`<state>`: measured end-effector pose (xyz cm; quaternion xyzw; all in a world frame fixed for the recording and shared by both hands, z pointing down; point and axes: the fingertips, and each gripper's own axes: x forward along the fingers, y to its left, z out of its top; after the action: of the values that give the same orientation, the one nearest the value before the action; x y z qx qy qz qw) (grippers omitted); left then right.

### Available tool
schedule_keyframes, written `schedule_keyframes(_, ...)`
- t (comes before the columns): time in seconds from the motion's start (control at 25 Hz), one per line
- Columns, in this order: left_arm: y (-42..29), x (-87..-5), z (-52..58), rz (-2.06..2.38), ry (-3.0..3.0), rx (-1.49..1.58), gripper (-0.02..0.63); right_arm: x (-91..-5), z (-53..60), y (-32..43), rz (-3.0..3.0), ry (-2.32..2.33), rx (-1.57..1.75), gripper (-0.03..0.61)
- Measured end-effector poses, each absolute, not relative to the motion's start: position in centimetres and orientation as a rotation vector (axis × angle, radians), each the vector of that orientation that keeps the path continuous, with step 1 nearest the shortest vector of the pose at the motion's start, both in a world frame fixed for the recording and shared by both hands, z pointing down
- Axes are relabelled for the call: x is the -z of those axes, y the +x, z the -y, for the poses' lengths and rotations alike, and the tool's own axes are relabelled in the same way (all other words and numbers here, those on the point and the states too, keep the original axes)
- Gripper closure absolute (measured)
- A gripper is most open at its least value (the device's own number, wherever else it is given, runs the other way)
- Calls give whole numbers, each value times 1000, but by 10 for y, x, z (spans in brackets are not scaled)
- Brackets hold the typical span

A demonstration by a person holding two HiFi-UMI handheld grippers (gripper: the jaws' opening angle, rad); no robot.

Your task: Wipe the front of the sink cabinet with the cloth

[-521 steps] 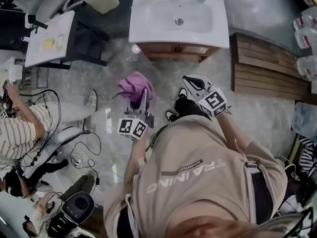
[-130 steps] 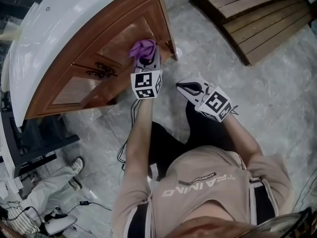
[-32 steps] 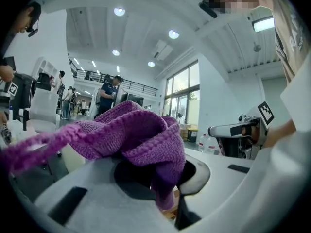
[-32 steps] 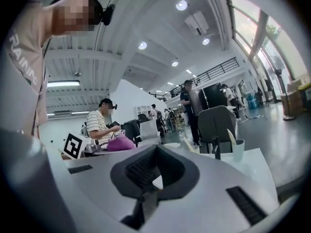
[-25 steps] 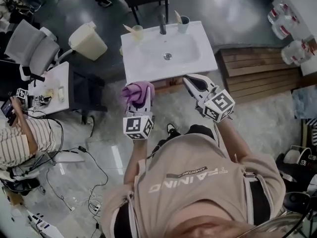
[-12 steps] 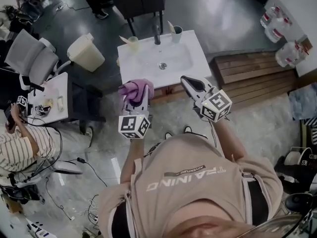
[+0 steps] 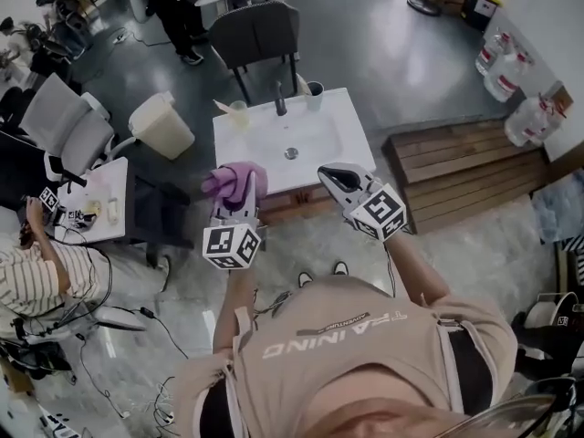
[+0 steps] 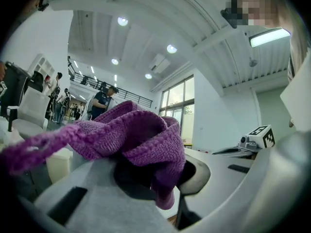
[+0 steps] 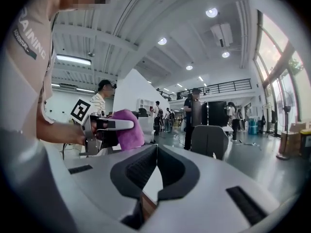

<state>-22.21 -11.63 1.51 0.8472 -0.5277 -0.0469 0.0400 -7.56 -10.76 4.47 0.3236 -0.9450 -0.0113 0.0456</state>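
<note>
Head view: I'm holding the left gripper and right gripper above the sink cabinet; the purple cloth is bunching at the left tip, not touching the cabinet.
Left gripper view: jaws are clamping the cloth, folds draping over them.
Right gripper view: jaws are pressing together, carrying nothing.

R gripper fingers together, empty; L gripper beside, clamping purple cloth.
</note>
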Motion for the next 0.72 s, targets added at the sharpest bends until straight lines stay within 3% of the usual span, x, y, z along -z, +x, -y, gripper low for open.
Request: schedule_keyframes(0.72, -187, -14, 92, 1618, 2627, 90, 563, -53, 97, -32, 2905, 1139, -26, 566)
